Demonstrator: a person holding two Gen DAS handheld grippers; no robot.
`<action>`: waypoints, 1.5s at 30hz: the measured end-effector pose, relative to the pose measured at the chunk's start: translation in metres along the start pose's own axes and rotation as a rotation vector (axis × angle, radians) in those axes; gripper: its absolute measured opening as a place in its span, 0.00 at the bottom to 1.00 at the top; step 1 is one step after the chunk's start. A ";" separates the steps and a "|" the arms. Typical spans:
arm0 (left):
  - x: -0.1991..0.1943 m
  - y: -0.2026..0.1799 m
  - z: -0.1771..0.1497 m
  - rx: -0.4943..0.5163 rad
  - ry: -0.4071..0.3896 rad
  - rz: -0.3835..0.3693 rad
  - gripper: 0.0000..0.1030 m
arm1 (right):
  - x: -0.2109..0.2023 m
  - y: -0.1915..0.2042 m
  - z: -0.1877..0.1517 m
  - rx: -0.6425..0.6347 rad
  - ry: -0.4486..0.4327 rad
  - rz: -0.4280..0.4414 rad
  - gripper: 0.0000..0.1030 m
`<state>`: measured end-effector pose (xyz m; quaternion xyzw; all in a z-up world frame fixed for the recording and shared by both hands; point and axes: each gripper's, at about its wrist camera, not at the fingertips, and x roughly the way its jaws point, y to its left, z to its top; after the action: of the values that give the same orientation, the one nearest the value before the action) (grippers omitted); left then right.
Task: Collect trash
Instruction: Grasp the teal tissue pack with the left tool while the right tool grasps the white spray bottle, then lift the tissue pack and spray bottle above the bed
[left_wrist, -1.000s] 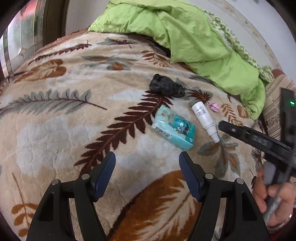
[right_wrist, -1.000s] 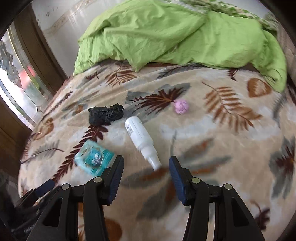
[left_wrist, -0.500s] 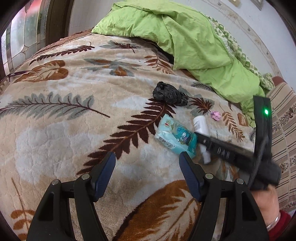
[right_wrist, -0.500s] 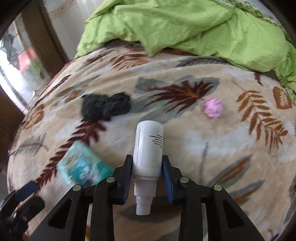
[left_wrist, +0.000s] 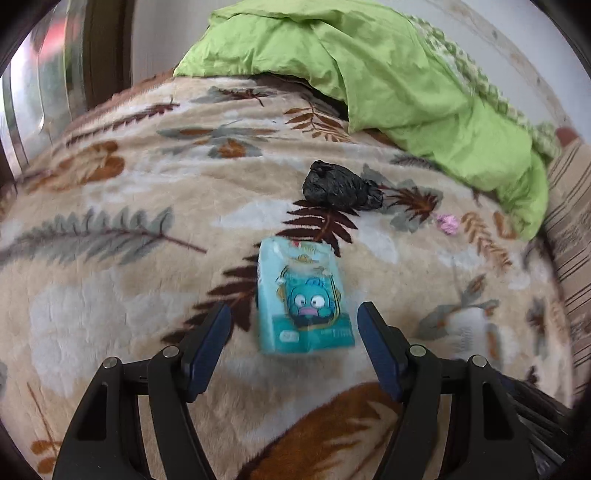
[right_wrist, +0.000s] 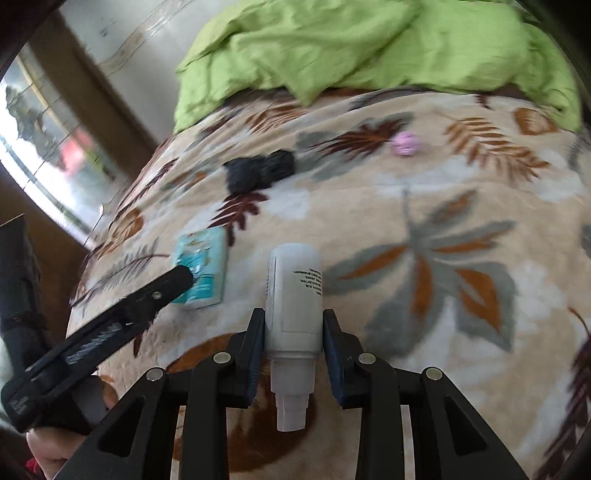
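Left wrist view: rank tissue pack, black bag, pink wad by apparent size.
1. tissue pack, though it lies nearest the camera, between the open fingers, so its lead is exaggerated
2. black bag
3. pink wad, clearly smallest

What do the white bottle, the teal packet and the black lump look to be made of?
White bottle: likely hard plastic, smooth and matte, with printed text.
Teal packet: probably soft plastic film, slightly glossy, with a printed cartoon; its corners look soft.
Black lump: seemingly a crumpled thin plastic bag, wrinkled with a faint sheen.
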<state>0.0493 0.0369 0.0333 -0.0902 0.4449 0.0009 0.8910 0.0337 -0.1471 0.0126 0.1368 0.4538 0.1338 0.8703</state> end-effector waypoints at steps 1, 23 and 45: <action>0.006 -0.005 0.002 0.019 0.002 0.036 0.68 | -0.005 -0.002 -0.003 0.016 -0.015 -0.023 0.31; -0.011 -0.035 0.005 0.143 -0.155 0.111 0.33 | -0.024 -0.015 -0.002 0.047 -0.170 -0.203 0.31; -0.041 -0.060 -0.007 0.236 -0.220 0.057 0.33 | -0.040 -0.018 0.005 0.063 -0.251 -0.223 0.31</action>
<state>0.0240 -0.0205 0.0712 0.0288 0.3440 -0.0162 0.9384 0.0179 -0.1790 0.0392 0.1285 0.3581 0.0038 0.9248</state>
